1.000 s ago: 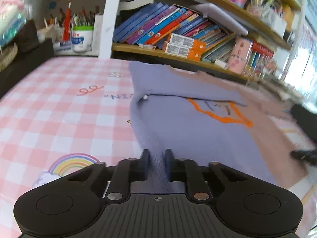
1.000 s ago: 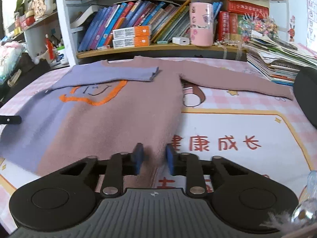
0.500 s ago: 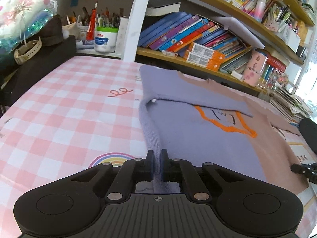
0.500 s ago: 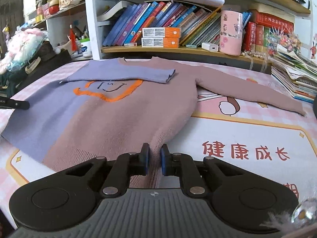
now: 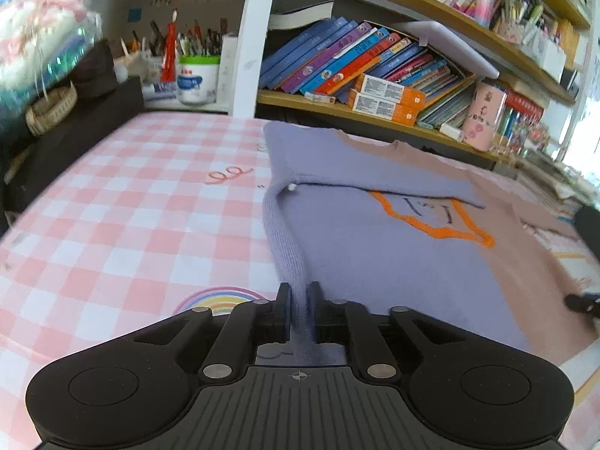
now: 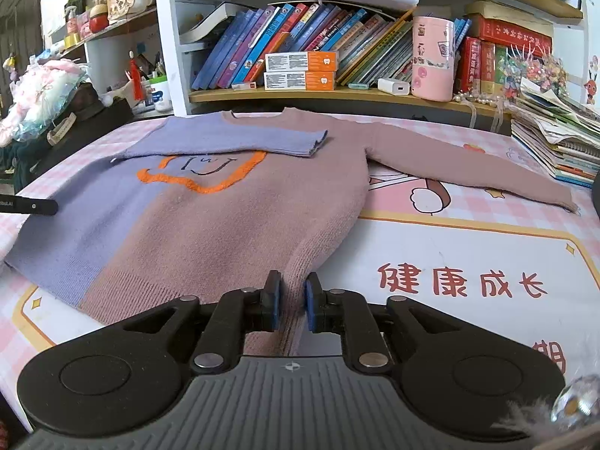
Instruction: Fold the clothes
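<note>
A knit sweater [image 6: 225, 217], half lilac and half dusty pink with an orange outline on the chest, lies face up on the table. Its lilac sleeve [image 6: 232, 140] is folded across the chest; the pink sleeve [image 6: 468, 168] stretches out to the right. My left gripper [image 5: 298, 305] is shut on the lilac hem corner of the sweater [image 5: 360, 240], whose side edge is pulled up into a ridge. My right gripper [image 6: 288, 302] is shut on the pink hem corner. The left gripper's fingertip [image 6: 30, 206] shows at the left edge of the right wrist view.
The table carries a pink checked cloth [image 5: 142, 210] and a printed mat [image 6: 468, 262]. Bookshelves [image 6: 300, 48] run along the far edge, with a pink tin [image 6: 433, 58]. A stack of magazines [image 6: 555, 131] sits far right. A dark box [image 5: 75, 127] stands at left.
Both grippers closed from partly open onto the sweater's hem corners and lifted slightly. The lilac side edge now stands up in a ridge toward the left gripper.
</note>
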